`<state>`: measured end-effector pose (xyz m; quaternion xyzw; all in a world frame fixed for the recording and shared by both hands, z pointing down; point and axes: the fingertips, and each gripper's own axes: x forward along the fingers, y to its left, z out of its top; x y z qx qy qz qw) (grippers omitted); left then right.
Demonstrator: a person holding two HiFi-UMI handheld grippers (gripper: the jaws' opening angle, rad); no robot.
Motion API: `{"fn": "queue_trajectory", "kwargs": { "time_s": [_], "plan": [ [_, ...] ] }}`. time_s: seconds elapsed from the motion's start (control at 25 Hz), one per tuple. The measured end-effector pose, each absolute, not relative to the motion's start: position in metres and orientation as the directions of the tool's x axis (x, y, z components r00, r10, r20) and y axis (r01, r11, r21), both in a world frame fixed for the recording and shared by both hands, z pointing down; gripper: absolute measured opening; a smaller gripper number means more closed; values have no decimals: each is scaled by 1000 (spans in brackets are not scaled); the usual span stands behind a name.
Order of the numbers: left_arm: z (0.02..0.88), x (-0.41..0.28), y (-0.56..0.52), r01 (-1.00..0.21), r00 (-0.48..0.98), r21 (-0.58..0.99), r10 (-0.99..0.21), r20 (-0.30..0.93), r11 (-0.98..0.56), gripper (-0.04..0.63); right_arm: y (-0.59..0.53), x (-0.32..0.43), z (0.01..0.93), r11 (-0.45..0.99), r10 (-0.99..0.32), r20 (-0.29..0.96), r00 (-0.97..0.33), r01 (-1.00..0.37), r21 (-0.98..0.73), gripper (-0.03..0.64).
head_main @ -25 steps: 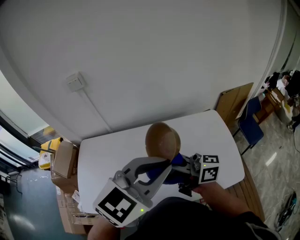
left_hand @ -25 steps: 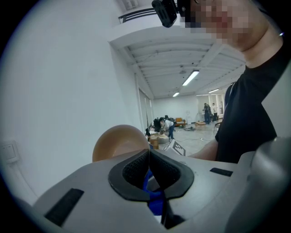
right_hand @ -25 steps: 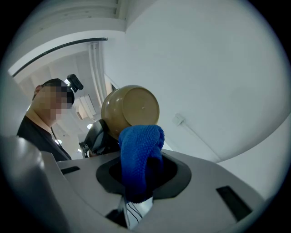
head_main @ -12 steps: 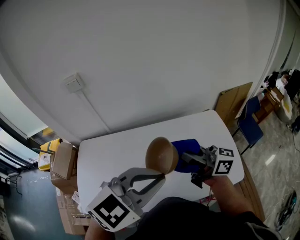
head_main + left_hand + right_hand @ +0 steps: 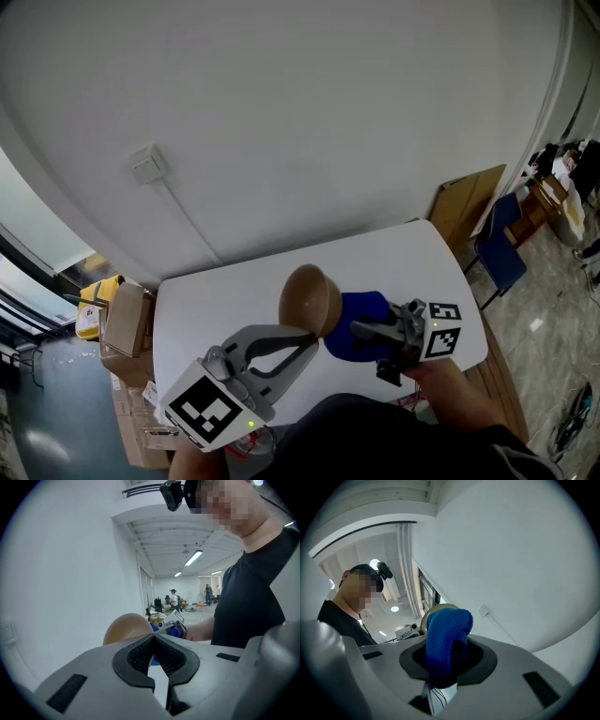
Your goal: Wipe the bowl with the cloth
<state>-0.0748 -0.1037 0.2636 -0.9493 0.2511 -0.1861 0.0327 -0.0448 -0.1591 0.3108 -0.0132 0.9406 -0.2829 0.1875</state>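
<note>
A tan bowl (image 5: pixel 303 298) is held tilted above the white table (image 5: pixel 206 309), its opening turned to the right. My left gripper (image 5: pixel 314 336) is shut on the bowl's lower rim; in the left gripper view the bowl (image 5: pixel 123 627) rises just beyond the closed jaws of the left gripper (image 5: pixel 153 640). My right gripper (image 5: pixel 367 331) is shut on a blue nubby cloth (image 5: pixel 358 336), which presses against the bowl from the right. In the right gripper view the cloth (image 5: pixel 444 637) bulges out of the right gripper (image 5: pixel 442 665) and hides most of the bowl (image 5: pixel 436 608).
Cardboard boxes (image 5: pixel 127 321) stand on the floor left of the table. A wall socket (image 5: pixel 148 165) with a cable is on the white wall behind. A wooden board (image 5: pixel 466 202) and a blue chair (image 5: pixel 500 251) stand at the right.
The right gripper pulled the blue cloth out to the right of the bowl, then brought it back left against the bowl. The bowl shifted slightly left in the left gripper.
</note>
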Motion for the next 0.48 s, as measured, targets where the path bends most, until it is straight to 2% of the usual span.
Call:
{"fn": "queue_trajectory", "kwargs": {
  "time_s": [0.16, 0.48],
  "plan": [
    [256, -73, -104, -465, 810, -160, -492, 319, -871, 15, -149, -54, 314, 820, -110, -358, -927, 119, -560, 80],
    [261, -56, -94, -392, 817, -185, -433, 381, -901, 15, -150, -64, 337, 788, -107, -313, -944, 111, -605, 81]
  ]
}}
